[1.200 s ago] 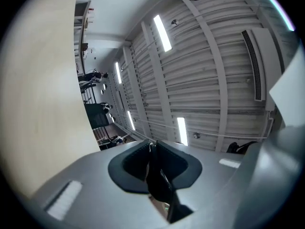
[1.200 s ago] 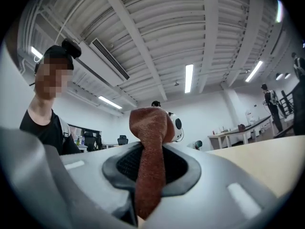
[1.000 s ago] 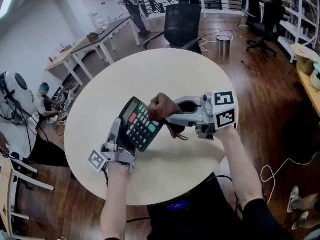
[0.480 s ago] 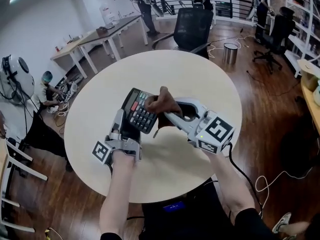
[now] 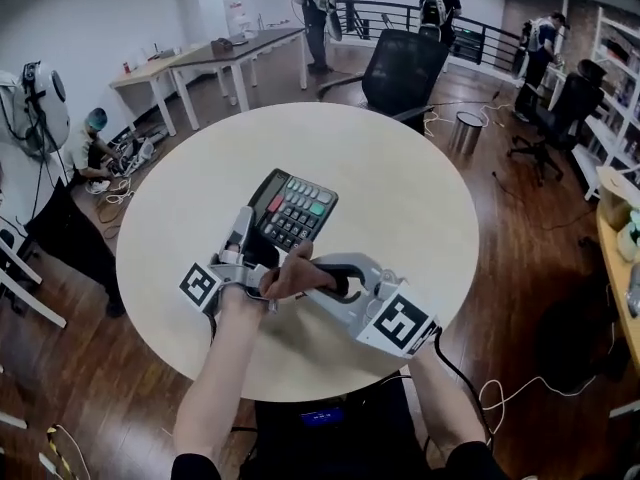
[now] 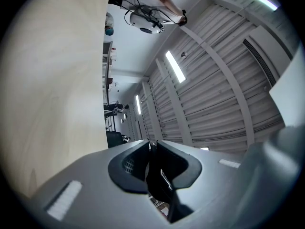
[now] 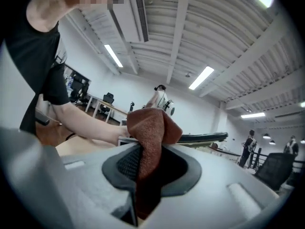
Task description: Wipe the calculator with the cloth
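From the head view, two forearms reach in from 6 o'clock. The right gripper [image 5: 318, 276] comes from 4 o'clock, its marker cube [image 5: 400, 323] nearest the body, and it points toward 9 o'clock. Its own view shows the jaws clamped on a rust-brown cloth [image 7: 152, 128], which bunches up above the pads and hangs down between them.

In the head view the cloth [image 5: 288, 276] sits as a small wad at the near corner of the calculator [image 5: 295, 208], just beside the left hand. Whether it touches the calculator cannot be told.

The left gripper [image 5: 243, 236] comes from 7 o'clock and points toward 12. In its own view the jaws [image 6: 153, 149] are pressed onto a thin dark body seen edge-on, the calculator [image 6: 159, 185]. It is held by its near left edge. The calculator is a dark desk model with its keys facing up, including one red and one green key, and its display lies at the 11 o'clock end. It is a little left of the centre of the round pale wooden table [image 5: 400, 198].

Beyond the table a black office chair [image 5: 403, 68] stands at 12 o'clock and a metal waste bin [image 5: 466, 131] at 1 o'clock. White desks [image 5: 215, 58] stand at 11 o'clock, and people are by a railing [image 5: 437, 3] at the far end.
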`<state>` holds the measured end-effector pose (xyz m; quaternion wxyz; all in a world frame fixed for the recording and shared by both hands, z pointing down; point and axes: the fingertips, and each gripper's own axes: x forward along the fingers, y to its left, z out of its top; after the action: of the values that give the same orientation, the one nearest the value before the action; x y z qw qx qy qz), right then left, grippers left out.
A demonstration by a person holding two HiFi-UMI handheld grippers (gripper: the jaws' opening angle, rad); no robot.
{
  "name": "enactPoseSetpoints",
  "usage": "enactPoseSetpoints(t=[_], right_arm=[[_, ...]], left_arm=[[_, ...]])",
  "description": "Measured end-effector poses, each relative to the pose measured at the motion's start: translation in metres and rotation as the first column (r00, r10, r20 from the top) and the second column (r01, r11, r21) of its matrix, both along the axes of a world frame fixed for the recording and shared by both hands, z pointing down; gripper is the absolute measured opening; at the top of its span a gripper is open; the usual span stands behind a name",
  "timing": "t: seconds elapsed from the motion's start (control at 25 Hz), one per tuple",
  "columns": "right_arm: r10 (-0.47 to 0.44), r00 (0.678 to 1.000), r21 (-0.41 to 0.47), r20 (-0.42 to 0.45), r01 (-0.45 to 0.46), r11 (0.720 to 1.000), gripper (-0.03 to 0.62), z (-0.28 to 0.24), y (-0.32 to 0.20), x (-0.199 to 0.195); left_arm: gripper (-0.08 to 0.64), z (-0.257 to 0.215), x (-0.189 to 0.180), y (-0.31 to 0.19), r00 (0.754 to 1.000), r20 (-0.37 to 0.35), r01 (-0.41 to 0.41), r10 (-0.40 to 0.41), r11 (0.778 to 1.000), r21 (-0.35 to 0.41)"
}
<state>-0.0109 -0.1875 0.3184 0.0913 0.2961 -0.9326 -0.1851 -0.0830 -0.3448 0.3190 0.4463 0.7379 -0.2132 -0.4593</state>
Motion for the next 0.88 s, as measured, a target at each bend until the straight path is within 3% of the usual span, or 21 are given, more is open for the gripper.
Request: enactPoseSetpoints(t=[0.12, 0.28, 0.36, 0.48, 0.68, 0.88], right_arm=[[0.009, 0.992, 0.038, 0.123, -0.013, 0.999, 0.084, -0.024, 0.003, 0.018], [0.209, 0.934, 0.094, 0.289, -0.245, 0.965, 0.084, -0.078, -0.028, 0.087], [0.256, 0.911, 0.080, 0.323, -0.296, 0.952, 0.084, -0.087, -0.040, 0.098], [0.242, 0.930, 0.054, 0.276, -0.267, 0.962, 0.084, -0.071, -0.045, 0.085], [0.138, 0.971, 0.006, 0.195, -0.142, 0.990, 0.084, -0.033, -0.024, 0.052], [-0.032, 0.999, -0.016, -0.014, 0.031, 0.999, 0.084, 0.001, 0.015, 0.000]], left_arm=[[0.054, 0.001, 0.000, 0.003, 1.000, -0.002, -0.012, 0.012, 1.000, -0.002], [0.054, -0.005, -0.001, 0.007, 0.999, -0.023, -0.033, 0.033, 0.999, 0.001], [0.054, -0.008, -0.003, 0.009, 0.998, -0.038, -0.044, 0.045, 0.999, 0.007], [0.054, -0.009, 0.000, 0.009, 0.998, -0.040, -0.052, 0.052, 0.999, 0.012], [0.054, -0.004, 0.004, 0.011, 0.999, -0.019, -0.037, 0.037, 0.999, 0.003], [0.054, -0.002, -0.003, 0.011, 0.999, 0.043, -0.011, 0.011, 1.000, 0.007]])
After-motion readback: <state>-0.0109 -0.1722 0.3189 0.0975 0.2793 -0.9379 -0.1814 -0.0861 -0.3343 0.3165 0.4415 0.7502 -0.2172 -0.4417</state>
